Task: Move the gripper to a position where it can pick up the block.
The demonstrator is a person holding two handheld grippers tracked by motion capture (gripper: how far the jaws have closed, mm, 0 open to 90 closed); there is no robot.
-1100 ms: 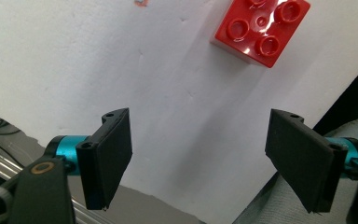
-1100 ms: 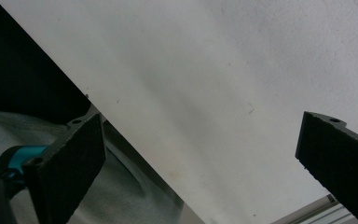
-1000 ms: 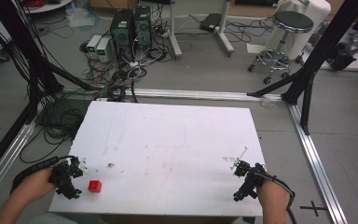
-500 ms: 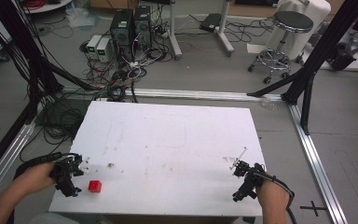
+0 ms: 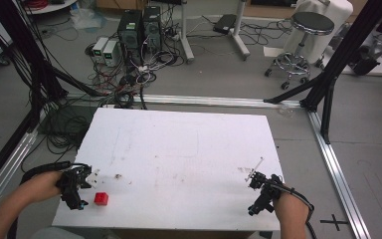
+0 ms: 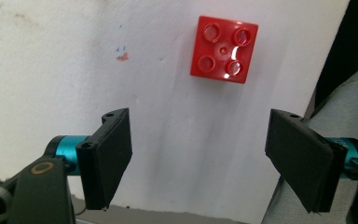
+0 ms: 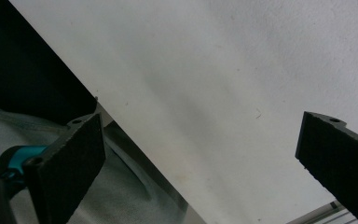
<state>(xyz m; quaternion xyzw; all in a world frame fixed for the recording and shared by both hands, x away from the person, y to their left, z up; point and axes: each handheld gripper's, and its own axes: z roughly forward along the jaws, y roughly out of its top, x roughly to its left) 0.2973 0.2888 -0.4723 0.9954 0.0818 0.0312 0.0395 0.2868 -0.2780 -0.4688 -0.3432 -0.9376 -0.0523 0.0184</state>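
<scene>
A wide white table takes up the middle of the high view, its top marked with faint smudges. At its near left corner a hand holds the left tongs; in the left gripper view the jaws stand wide apart with nothing between them, pointed down at the tabletop. At the near right corner the right tongs hover over the table's edge, jaws likewise spread wide and empty. A small red brick, four studs up, lies flat on the table just beside the left tongs, ahead of the jaws and not touching them.
</scene>
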